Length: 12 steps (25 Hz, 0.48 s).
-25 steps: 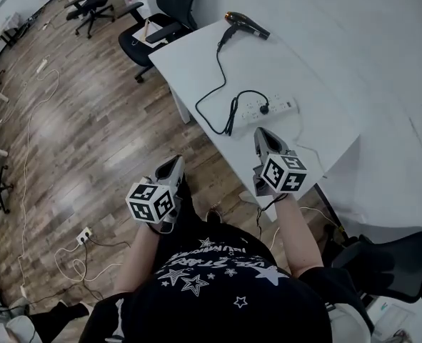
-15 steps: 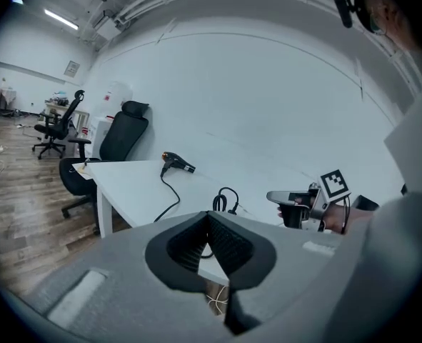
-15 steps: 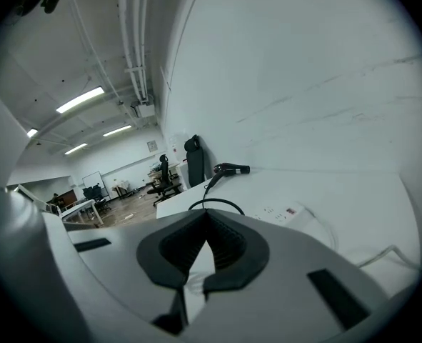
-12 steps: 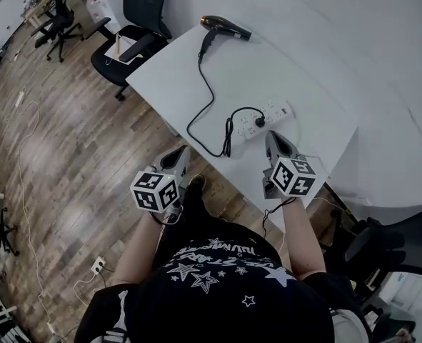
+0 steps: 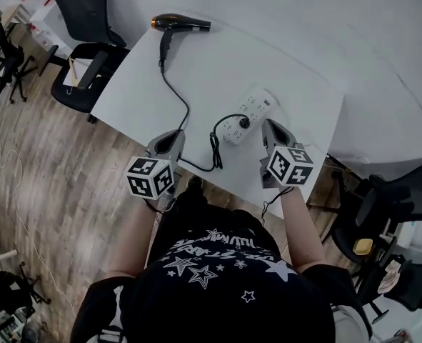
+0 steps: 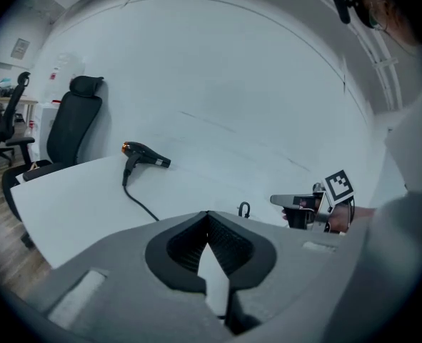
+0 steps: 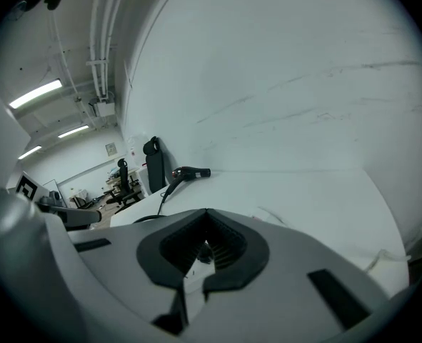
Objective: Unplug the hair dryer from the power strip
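Lying at far left of table [image 5: 296,77], hair dryer [image 5: 182,23] is seen, plugged into power strip [image 5: 250,108] mid-table. Left gripper [image 5: 171,137] and right gripper [image 5: 268,125] held at near edge, both clenched, empty.

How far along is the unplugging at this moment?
Nothing is done yet: the plug sits in the power strip, and the hair dryer lies at the far side of the table. In hand: nothing; the left tongs and right tongs are closed and empty. Left: grip the plug and pull it out, probably steadying the strip.
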Each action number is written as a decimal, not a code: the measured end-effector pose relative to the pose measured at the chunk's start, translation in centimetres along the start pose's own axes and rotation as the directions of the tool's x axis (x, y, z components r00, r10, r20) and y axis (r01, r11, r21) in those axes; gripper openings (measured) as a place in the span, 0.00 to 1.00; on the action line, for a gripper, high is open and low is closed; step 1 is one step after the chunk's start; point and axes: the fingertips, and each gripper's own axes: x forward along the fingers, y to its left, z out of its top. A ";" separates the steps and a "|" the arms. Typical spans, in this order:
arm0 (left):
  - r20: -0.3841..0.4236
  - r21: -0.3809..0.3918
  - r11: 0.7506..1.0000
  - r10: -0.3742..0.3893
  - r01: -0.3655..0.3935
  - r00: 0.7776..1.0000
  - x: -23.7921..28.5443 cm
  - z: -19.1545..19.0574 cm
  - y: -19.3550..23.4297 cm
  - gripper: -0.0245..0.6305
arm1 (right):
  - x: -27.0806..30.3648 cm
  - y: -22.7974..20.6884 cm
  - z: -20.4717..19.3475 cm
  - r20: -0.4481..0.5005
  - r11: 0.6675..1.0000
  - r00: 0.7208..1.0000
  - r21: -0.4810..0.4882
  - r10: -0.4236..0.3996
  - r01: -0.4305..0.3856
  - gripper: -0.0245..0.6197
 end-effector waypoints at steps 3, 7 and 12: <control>-0.045 0.034 0.997 -0.072 0.074 0.996 2.7 0.7 0.0 0.05 | 0.4 -1.3 -0.2 -0.008 0.998 0.998 0.025 -0.064 0.065 0.05; -0.120 0.055 0.982 -0.171 0.179 0.978 6.0 0.5 -0.8 0.05 | 0.3 -3.0 0.0 -0.004 0.989 0.991 0.050 -0.136 0.136 0.05; -0.222 0.079 0.949 -0.283 0.307 0.933 9.3 -0.2 -2.0 0.05 | 0.2 -4.4 -0.4 -0.013 0.976 0.979 0.077 -0.204 0.204 0.05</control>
